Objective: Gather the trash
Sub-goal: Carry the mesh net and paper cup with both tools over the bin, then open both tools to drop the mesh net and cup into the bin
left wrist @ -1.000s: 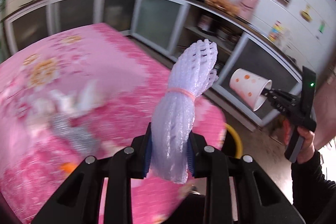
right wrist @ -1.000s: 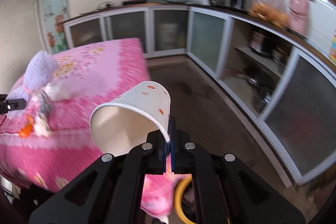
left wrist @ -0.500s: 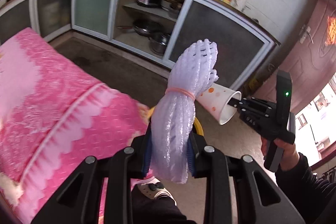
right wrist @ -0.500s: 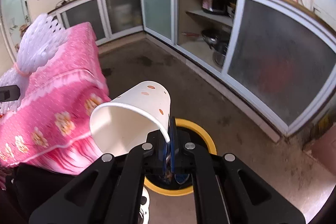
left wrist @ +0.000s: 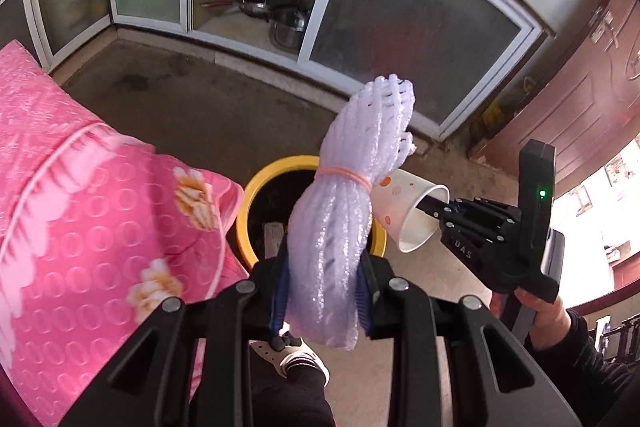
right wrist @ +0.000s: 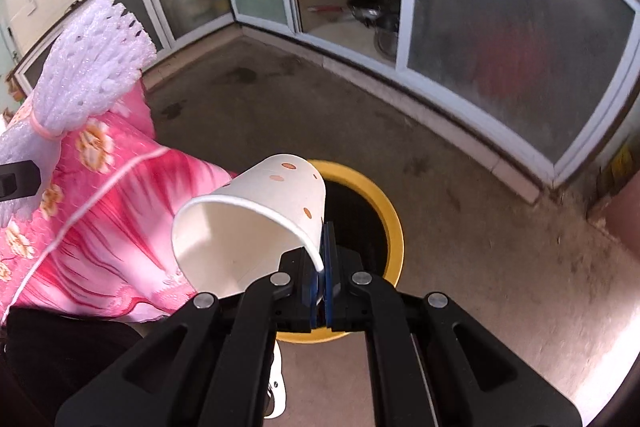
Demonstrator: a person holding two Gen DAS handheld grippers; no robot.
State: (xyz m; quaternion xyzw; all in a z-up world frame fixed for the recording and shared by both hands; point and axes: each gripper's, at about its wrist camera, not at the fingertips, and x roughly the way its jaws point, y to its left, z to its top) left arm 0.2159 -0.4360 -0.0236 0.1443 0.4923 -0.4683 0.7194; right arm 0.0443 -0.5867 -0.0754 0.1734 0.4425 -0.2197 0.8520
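1. Left gripper (left wrist: 322, 291) clamps the lower end of a foam net (left wrist: 344, 211), jaws part-closed around it.
2. The net's long axis runs along the fingers and away from them; its frayed top points toward the cabinets (left wrist: 400, 27), and a pink band (left wrist: 344, 177) cinches its middle.
3. Right gripper (right wrist: 320, 287) is pinched tight on the rim of a paper cup (right wrist: 256, 223).
4. The cup lies on its side, mouth facing back at the gripper, base pointing away.
5. Both items hang above the yellow-rimmed bin (right wrist: 394, 227) on the floor, just beside the corner of the pink tablecloth (left wrist: 80, 187).
6. In the left view, the cup's base sits just behind the net.
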